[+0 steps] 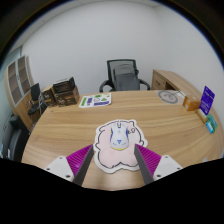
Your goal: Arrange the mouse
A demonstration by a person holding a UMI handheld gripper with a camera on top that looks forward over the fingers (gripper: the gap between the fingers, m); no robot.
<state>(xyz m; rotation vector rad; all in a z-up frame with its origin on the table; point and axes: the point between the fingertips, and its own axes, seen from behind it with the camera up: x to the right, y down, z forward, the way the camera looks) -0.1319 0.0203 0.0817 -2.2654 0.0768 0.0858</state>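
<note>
No computer mouse can be made out anywhere on the surface, so the thing to be arranged is either out of sight or too small to tell. What is seen just ahead of the gripper (113, 168) is a white, animal-shaped mouse mat with a pale pink and blue cartoon figure printed on it (117, 140), lying flat on the light wooden surface (60, 130) and reaching in between the two fingers. The gripper is held wide apart with nothing between its purple pads (78, 160) but the mat's near edge, and nothing is gripped.

The task is judged to be barely begun: the mat appears laid out, while the mouse is not yet placed on it.

Beyond the mat, at the far edge, a green and white flat item (96, 100) is seen, and farther off a black office chair (124, 75). Well off to the right a purple upright card (207, 98) stands; to the left, dark boxes (62, 94)
</note>
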